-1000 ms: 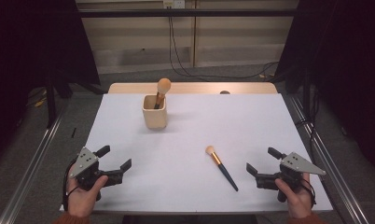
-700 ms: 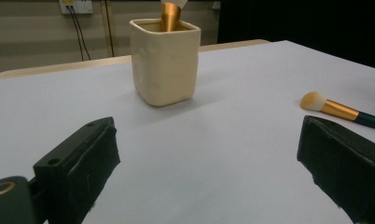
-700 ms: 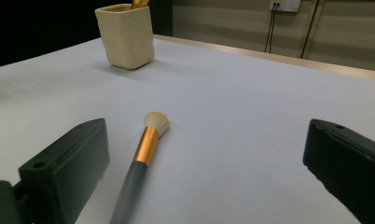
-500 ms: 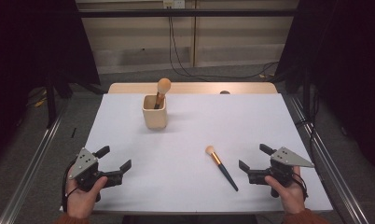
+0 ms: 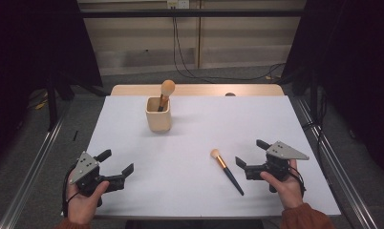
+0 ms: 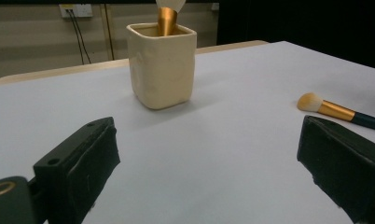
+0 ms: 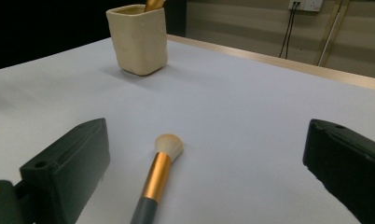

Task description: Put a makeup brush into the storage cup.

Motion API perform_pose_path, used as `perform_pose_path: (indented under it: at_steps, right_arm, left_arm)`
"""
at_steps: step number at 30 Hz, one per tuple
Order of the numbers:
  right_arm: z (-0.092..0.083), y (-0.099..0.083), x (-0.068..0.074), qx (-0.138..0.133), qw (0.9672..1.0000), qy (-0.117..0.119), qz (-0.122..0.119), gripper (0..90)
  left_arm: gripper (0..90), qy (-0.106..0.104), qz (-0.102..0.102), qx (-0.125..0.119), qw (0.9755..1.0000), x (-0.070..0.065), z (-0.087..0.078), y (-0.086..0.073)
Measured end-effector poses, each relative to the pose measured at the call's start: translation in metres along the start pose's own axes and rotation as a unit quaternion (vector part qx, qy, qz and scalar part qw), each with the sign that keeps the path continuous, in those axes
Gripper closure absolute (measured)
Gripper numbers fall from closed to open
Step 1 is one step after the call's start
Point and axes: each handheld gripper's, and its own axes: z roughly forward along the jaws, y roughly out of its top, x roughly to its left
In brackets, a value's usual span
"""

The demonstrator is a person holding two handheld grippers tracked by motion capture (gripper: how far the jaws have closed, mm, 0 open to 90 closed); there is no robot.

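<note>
Holding right gripper [image 5: 251, 153] near table's [image 5: 195, 186] front right edge, jaws wide, gripping nothing. Loose brush [image 5: 227, 170] just beside them on smooth white top: fluffy tan head, gold ferrule, dark slim handle. Left gripper [image 5: 115, 161] near front left corner, jaws wide, unloaded. Brushes: two; second upright in square cream ceramic cup [image 5: 158, 114] toward back edge.

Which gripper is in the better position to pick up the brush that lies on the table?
The right gripper. It is open and sits just beside the lying brush, whose handle runs between its jaws in the right gripper view. The left gripper is open too, but far across the table.
</note>
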Motion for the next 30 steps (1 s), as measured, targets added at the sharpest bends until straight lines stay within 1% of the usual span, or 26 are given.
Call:
perform_pose_path:
  at_steps: [4,6,8,10,14,18,20,21,22,24,26,27,30]
  right_arm:
    - [0.009,0.007,0.001,-0.004,1.0,0.004,0.006,0.4]
    - [0.014,0.011,0.0,-0.001,0.9999,0.006,0.009,0.4]
    - [0.021,0.014,0.0,0.006,0.9999,0.009,0.011,0.4]
    - [0.027,0.016,0.0,0.009,0.9999,0.006,0.002,0.4]
    - [0.037,0.022,0.001,0.008,0.9999,0.009,0.002,0.5]
    - [0.045,0.027,0.001,0.015,0.9998,0.014,0.0,0.5]
    - [0.048,0.03,0.001,0.024,0.9996,0.016,-0.001,0.5]
    - [0.049,0.031,0.001,0.026,0.9995,0.017,-0.001,0.5]
    - [0.051,0.031,0.001,0.027,0.9995,0.016,0.004,0.5]
    - [0.053,0.032,0.0,0.043,0.9989,0.017,0.006,1.0]
    - [0.056,0.032,-0.001,0.058,0.9981,0.019,0.003,1.3]
    - [0.058,0.032,-0.001,0.067,0.9976,0.02,-0.002,1.3]
    - [0.06,0.034,-0.002,0.086,0.996,0.023,0.0,2.1]
  left_arm:
    - [5.0,0.0,0.002,0.001,1.0,0.0,0.001,0.0]
    - [5.0,-0.003,0.002,0.005,1.0,0.001,0.002,0.0]
    - [5.0,-0.002,0.002,0.004,1.0,0.001,0.002,0.0]
    - [5.0,-0.003,0.0,0.002,1.0,0.001,0.002,0.0]
    - [5.0,-0.002,0.0,0.001,1.0,0.001,0.002,0.0]
    - [5.0,-0.003,0.0,0.003,1.0,0.001,0.003,0.0]
    - [5.0,-0.001,0.002,0.005,1.0,0.001,0.003,0.0]
    - [5.0,-0.001,-0.001,0.004,1.0,0.001,0.004,0.0]
    - [5.0,-0.001,-0.002,0.003,1.0,0.002,0.005,0.0]
    - [5.0,0.003,0.0,0.005,1.0,0.002,0.005,0.0]
    - [5.0,0.001,-0.004,0.005,1.0,0.002,0.005,0.0]
    - [5.0,0.002,-0.001,0.006,1.0,0.002,0.005,0.0]
    - [4.5,0.002,-0.006,0.005,1.0,0.002,0.006,0.0]
